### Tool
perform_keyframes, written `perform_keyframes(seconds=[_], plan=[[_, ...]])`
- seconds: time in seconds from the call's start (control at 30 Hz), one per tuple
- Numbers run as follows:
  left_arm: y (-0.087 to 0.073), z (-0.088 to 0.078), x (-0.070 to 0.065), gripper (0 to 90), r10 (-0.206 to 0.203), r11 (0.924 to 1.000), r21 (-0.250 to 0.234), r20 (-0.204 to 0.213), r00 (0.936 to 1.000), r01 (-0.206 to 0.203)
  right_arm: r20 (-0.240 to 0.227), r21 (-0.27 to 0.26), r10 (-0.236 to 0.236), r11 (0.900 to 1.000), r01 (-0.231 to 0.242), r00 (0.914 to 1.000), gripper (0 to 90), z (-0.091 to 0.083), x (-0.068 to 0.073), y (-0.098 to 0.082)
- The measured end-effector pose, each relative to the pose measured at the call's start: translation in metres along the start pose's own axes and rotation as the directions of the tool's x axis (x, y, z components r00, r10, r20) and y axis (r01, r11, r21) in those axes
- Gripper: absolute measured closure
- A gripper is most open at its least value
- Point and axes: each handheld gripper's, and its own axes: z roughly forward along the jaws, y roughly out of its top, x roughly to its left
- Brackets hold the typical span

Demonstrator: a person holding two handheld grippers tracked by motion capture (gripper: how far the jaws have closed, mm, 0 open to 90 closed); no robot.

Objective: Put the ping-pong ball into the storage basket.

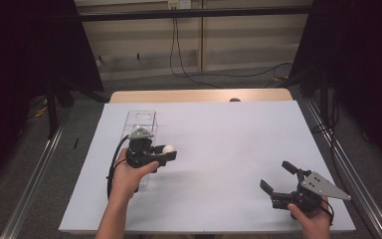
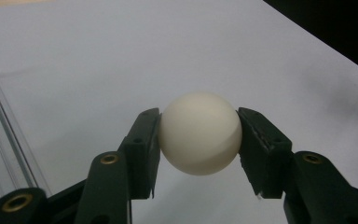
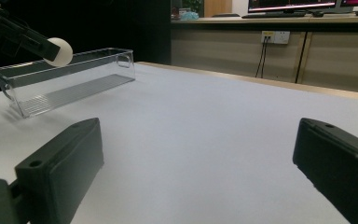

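White-covered table [image 1: 219, 149]. High view: left tongs [image 1: 170, 153] clamp a white ball [image 1: 168, 149] just right of clear bin [image 1: 140, 118], likely for dropping in. Left gripper view: pads squeeze its equator. Right gripper view: right tongs [image 3: 191, 163] spread, empty, parked well clear.

We see a ball [image 2: 199, 133] with a smooth, matt, cream-white shell that looks like plastic. The left gripper [image 2: 199, 154] pinching it has black jaws of matt plastic, with brass-coloured metal rivets. The bin [image 3: 65, 79] is clear, glossy plastic with a ribbed floor. The table [image 1: 229, 149] wears a matt white sheet over a wooden top; the right gripper [image 1: 274, 176] carries a grey, matt plate.
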Motion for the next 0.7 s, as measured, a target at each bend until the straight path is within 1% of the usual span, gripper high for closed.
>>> perform_keyframes(seconds=[0.23,0.27,0.4,0.47,0.6,0.63,0.67,0.7], plan=[[0.0,-0.0012,0.001,51.1,-0.002,1.0,0.002,-0.007,1.0,0.002,-0.001,0.001,0.001,1.0,-0.001,1.0,1.3,0.0001,0.0,-0.0001],[0.0,-0.0012,0.0008,51.1,-0.007,1.0,-0.001,-0.005,1.0,0.007,0.002,0.0,0.002,1.0,-0.002,1.0,1.3,0.0,0.0,0.0],[0.0,-0.0028,0.0025,51.1,0.001,1.0,-0.001,0.002,1.0,-0.001,0.006,-0.004,0.003,1.0,-0.003,1.0,1.3,-0.0001,0.0001,0.0001],[0.0001,-0.0033,0.0028,51.0,0.002,1.0,-0.001,0.001,1.0,-0.002,0.003,-0.004,-0.004,1.0,0.004,1.0,1.3,0.0,0.0,0.0],[0.0,-0.0034,0.0025,51.1,-0.01,0.9999,-0.011,-0.003,0.9999,0.01,-0.005,0.001,-0.002,1.0,0.002,1.0,1.2,0.0,0.0001,-0.0001],[0.0,-0.0042,0.0035,51.1,-0.008,0.9999,-0.007,0.003,1.0,0.008,-0.006,0.001,-0.002,1.0,0.002,1.0,1.2,0.0,0.0001,-0.0001],[0.0001,-0.005,0.0042,51.1,-0.006,1.0,-0.005,-0.003,1.0,0.006,0.0,-0.003,0.002,1.0,-0.002,1.0,1.2,0.0002,0.0004,0.0],[0.0001,-0.0058,0.0049,51.1,-0.004,1.0,-0.006,-0.002,1.0,0.004,-0.003,0.001,0.002,1.0,-0.002,1.0,1.2,0.0001,0.0004,0.0]])
